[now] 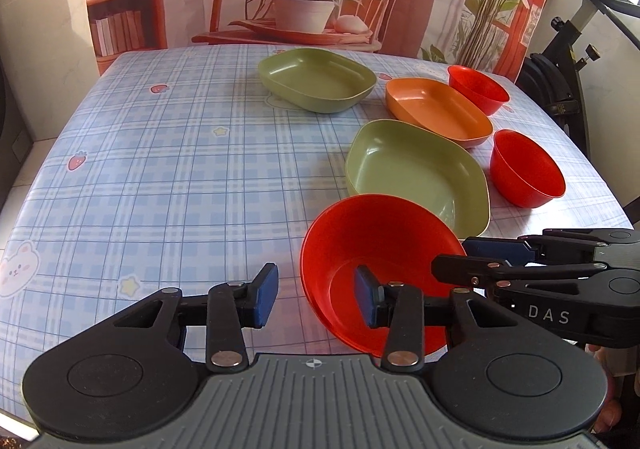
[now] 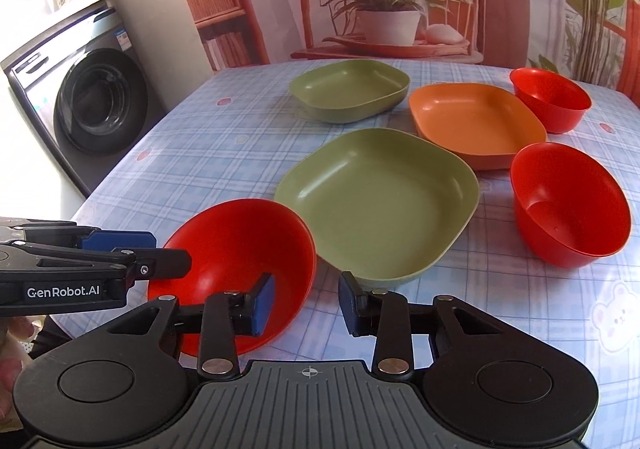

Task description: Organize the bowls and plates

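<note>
Reading on the tools: "DAS" in white on the side of the right gripper (image 2: 306,303), seen in the left wrist view; "GenRobot.AI" in white on the side of the left gripper (image 1: 316,297), seen in the right wrist view
Left tool: unclenched; one blue pad inside the near red bowl (image 1: 360,249), the other outside its rim with tablecloth showing between pad and wall; nothing grasped
Right tool: unclenched as well; it straddles the opposite rim of the same bowl, one pad inside, one outside and clear of the wall; nothing grasped
Near red bowl: at the front edge of the table, tilted, its bare floor showing
Near green plate (image 1: 416,169): square and deep, just behind that bowl, touching or almost touching it; bare inside
Orange plate (image 1: 436,109): behind the near green plate; bare inside
Far green plate (image 1: 316,79): apart, toward the back of the table; bare inside
Other red bowls: middle red bowl (image 1: 524,169) beside the near green plate; far red bowl (image 1: 478,89) just beside the orange plate; both upright
Tablecloth (image 1: 160,169): blue plaid with strawberries, stars and a bear
Washing machine (image 2: 92,101): left of the table; its sticker is too small to read
</note>
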Available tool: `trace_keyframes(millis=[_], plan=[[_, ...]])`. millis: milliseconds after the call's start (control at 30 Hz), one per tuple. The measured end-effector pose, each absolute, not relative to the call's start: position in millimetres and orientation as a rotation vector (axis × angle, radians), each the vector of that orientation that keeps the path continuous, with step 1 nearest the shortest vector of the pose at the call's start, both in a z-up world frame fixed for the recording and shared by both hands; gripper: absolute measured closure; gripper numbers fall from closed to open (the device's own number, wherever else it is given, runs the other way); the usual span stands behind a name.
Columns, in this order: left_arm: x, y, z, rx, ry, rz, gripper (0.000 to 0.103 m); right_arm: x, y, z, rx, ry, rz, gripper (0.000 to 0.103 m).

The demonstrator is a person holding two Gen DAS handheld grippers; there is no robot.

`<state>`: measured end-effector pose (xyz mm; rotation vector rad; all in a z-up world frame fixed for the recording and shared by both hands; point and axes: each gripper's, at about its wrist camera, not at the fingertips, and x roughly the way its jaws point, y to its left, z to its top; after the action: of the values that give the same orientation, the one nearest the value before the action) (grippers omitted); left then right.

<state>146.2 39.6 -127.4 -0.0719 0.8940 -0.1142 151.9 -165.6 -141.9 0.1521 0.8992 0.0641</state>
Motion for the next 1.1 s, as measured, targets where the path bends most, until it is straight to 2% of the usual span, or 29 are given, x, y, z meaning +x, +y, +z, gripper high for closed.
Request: trace_keyframes(millis=[100,267,400,500,600,1100], plan=[[146.3,34.9,-131.1,-0.05,0.91,-0.121,0.07,151.3,-165.2,-142.7,0.158,0.9,0.07,0.074],[145.1,33.5,-133.8,-0.049,0.922,-0.134,0.073,151.4,-161.6,-146.0,0.16,0.918,0.096,0.075],[145.2,37.8,-134.5,-0.088,0.927,-0.138,0.087,152.1,-164.6,-149.9,0.187,0.937,0.108,0.079],[144.6,41.7,-134.9,-0.122,0.929,-0.134,0.092,151.7,-167.3,-152.7,0.21,0.948,0.1,0.083],[144.6,42.2,-134.7,-0.137,0.931,-0.13,0.092,150.2,-169.1,-152.6,0.219,0.943,0.086,0.09],[141.4,39.5,-111.6,-0.104,0.847,-0.142,0.092,145.7,-170.6,-135.0,0.22,0.877,0.079,0.092]])
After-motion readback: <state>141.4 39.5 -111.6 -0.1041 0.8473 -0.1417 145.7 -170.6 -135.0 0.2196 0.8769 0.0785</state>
